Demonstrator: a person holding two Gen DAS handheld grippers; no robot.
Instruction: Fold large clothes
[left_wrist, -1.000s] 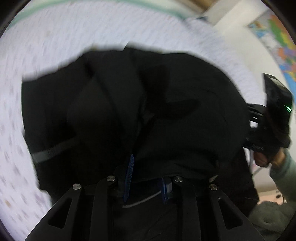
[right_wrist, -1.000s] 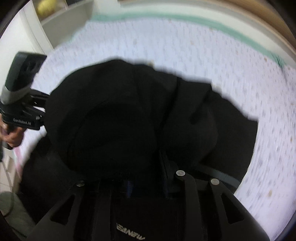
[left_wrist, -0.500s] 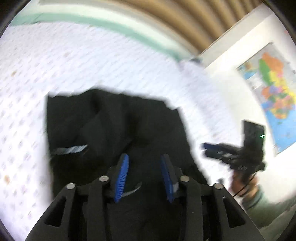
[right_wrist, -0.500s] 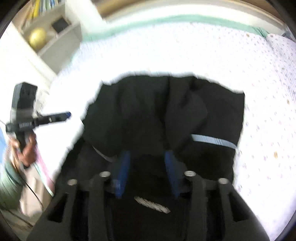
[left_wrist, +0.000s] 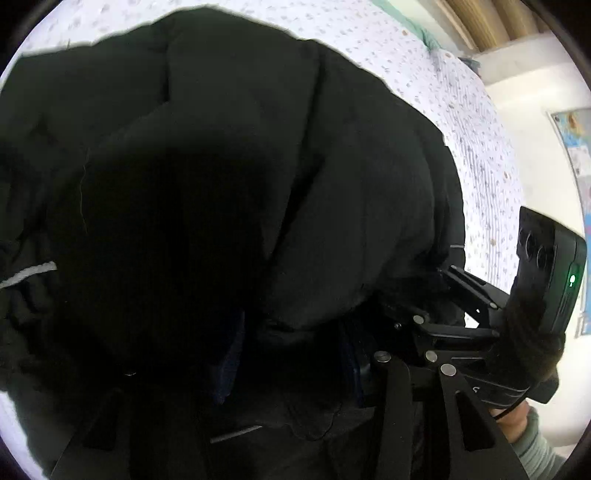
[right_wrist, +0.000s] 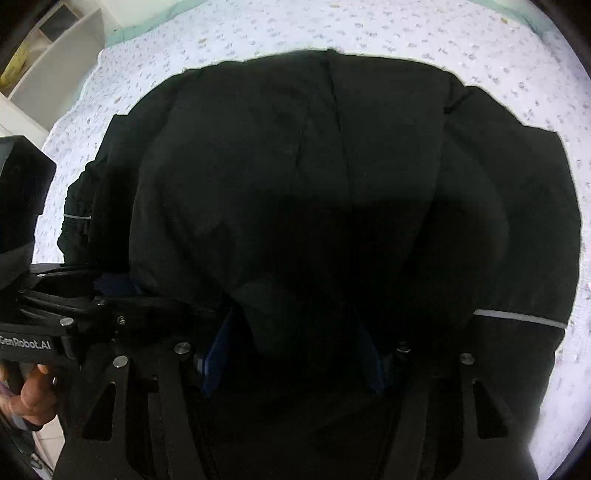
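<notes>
A large black jacket (left_wrist: 221, 166) lies bunched on the bed and fills both wrist views (right_wrist: 314, 177). Grey reflective stripes (right_wrist: 517, 317) show on its sleeves. My left gripper (left_wrist: 291, 358) points down into the near edge of the jacket. Its blue pads (left_wrist: 229, 354) stand apart with a hump of black fabric between them. My right gripper (right_wrist: 295, 350) does the same just beside it, its pads (right_wrist: 218, 350) apart around a fold. Each gripper shows in the other's view, close alongside: the right gripper (left_wrist: 436, 306) and the left gripper (right_wrist: 110, 288).
The bed sheet (right_wrist: 295, 22), white with a small print, spreads around the jacket. White shelves (right_wrist: 44, 66) stand beyond the bed's left corner, and a map poster (left_wrist: 576, 147) hangs on the wall at right. A person's hand (right_wrist: 33, 395) holds the left gripper's handle.
A second ago both grippers were shut on the jacket. They then opened and drew back from it. Now both are low and close over the jacket again, jaws apart.
</notes>
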